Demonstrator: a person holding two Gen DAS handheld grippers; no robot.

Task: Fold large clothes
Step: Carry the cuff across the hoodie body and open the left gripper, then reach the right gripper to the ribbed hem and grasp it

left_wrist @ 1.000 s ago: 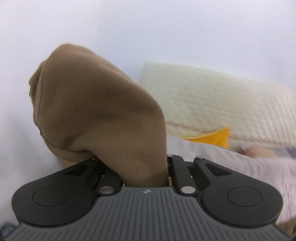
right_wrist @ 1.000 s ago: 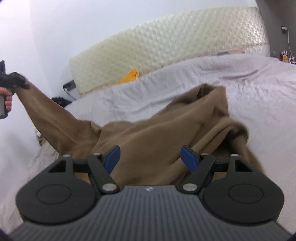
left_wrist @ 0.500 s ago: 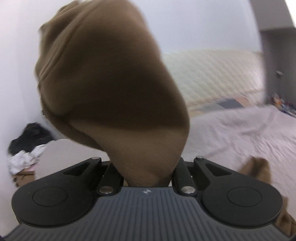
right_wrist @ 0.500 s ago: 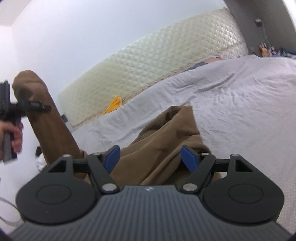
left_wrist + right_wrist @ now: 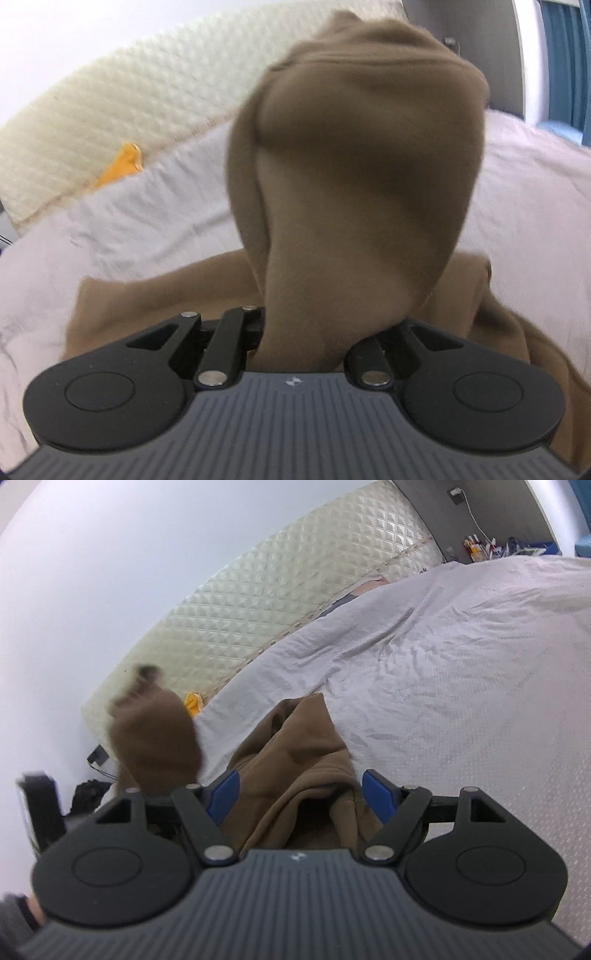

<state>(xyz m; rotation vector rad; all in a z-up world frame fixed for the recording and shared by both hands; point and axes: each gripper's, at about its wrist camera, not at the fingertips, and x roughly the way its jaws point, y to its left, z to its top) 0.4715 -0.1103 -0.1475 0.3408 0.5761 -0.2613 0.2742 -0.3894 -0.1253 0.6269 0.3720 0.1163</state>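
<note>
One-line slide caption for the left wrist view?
Left claw shut on a brown garment, held above the grey bedspread.

we see bare bedspread (image 5: 461, 664) open to the right, brown garment (image 5: 295, 760) bunched ahead, raised brown fold (image 5: 354, 155) blocking our left view, quilted headboard (image 5: 277, 602) and wall (image 5: 92, 554) closing the far side

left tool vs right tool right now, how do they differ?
Left tool: jaws nearly together, clamped on a raised sleeve-like end of the brown fleece garment; its pads are hidden by cloth. Right tool: jaws wide apart, blue pads showing, the brown garment lying bunched between them; no clear pinch is visible. The left tool's cloth stands up in front of its camera; the right tool's lies on the pale grey bedspread. Both share the same black body.
</note>
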